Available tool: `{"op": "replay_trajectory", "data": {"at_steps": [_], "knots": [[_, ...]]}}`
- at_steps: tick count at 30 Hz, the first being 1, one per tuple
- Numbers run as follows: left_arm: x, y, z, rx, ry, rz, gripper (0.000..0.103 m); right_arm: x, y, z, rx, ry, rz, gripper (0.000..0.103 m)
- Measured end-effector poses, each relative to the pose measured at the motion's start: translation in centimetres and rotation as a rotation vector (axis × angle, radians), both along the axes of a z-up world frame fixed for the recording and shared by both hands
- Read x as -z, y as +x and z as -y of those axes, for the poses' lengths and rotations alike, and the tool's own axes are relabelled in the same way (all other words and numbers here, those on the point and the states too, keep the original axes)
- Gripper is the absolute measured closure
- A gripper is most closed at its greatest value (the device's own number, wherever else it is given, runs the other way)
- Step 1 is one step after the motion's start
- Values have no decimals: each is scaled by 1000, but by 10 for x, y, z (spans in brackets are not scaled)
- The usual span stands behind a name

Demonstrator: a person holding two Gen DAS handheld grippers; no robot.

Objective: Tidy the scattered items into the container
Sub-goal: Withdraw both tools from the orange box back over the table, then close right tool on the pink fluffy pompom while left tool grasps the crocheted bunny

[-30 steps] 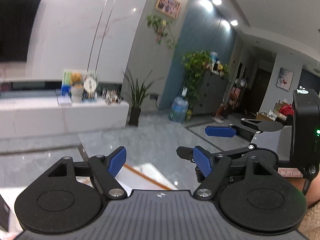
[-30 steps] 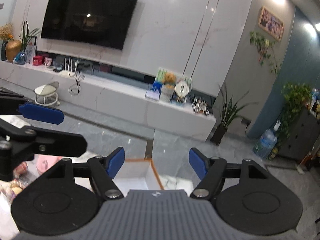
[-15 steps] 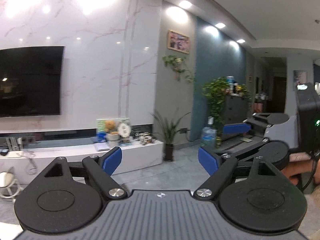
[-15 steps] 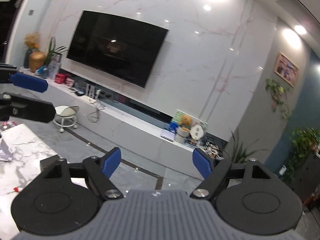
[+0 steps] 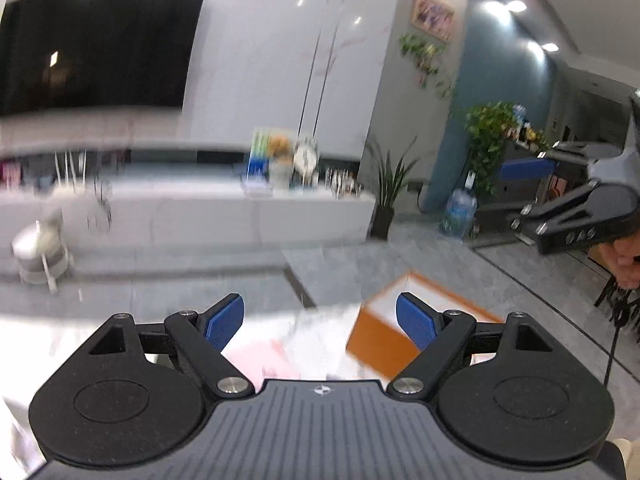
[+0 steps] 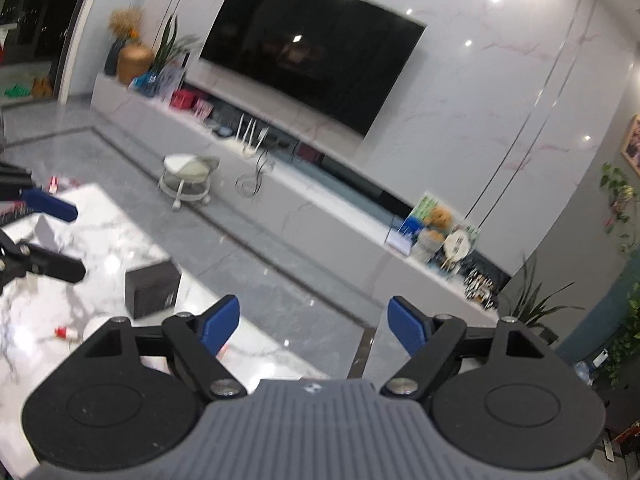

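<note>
Orange-walled container (image 5: 384, 340): lower centre-right of left view, on marble bench (image 6: 116, 240). Left gripper (image 5: 320, 322) and right gripper (image 6: 314, 324): fingers apart, holding nothing.

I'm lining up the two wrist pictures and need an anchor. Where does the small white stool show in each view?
Left wrist: stool at the far left edge, on the floor before the TV bench.
Right wrist: stool left of centre, upper half.
Shared landmark: the TV on the marble wall.
</note>
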State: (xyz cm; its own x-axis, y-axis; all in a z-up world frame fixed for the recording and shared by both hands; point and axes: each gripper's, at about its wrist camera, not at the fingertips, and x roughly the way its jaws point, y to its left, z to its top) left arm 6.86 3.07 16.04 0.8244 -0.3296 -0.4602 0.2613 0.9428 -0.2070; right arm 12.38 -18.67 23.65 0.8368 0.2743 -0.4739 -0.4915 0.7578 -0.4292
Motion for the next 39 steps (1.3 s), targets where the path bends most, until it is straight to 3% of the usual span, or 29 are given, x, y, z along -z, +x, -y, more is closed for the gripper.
{"op": "replay_trajectory", "data": {"at_steps": [11,17,24,39], "knots": [[100,36,-38,48,-24,-231,4,93,42,-18,33,-62,-182,20],[137,32,-30,116,77,-323,4,152,50,-25,45,-70,-292,20],[163,32,-13,204,147,-403,4,203,54,-25,49,-78,-404,20],[194,41,-4,238,231,-486,4,287,63,-17,66,-82,-609,23]]}}
